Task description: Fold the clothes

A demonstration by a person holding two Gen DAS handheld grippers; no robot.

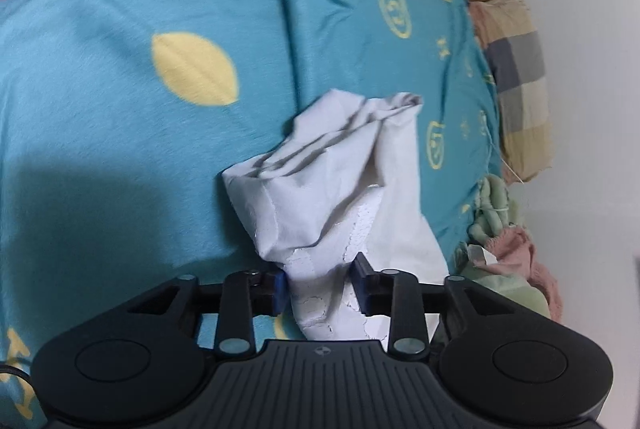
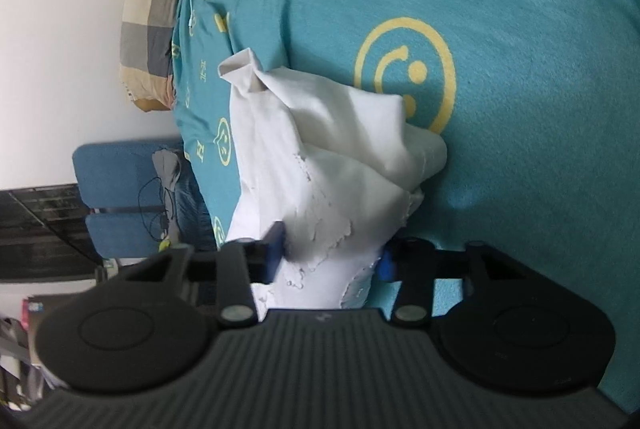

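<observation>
Left gripper (image 1: pixel 320 285): blue-padded jaws clamped on a crumpled white cotton garment (image 1: pixel 332 173) with a cracked print.
Right gripper (image 2: pixel 330 249): jaws clamped on the same garment (image 2: pixel 328 149), bunched just ahead.
Surface: a fuzzy teal blanket with yellow motifs (image 1: pixel 120 109) is seen beneath.
Room: a checked pillow (image 1: pixel 520 89) beyond; white wall (image 2: pixel 60 9).

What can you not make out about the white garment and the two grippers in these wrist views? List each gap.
- White garment: its type, left wrist view; crumpled and bunched.
- Its lower edge, both views; hidden behind the gripper bodies.
- Left gripper, right gripper: actual clamping; cloth fills the gaps.
- Teal blanket small print; blurred.
</observation>
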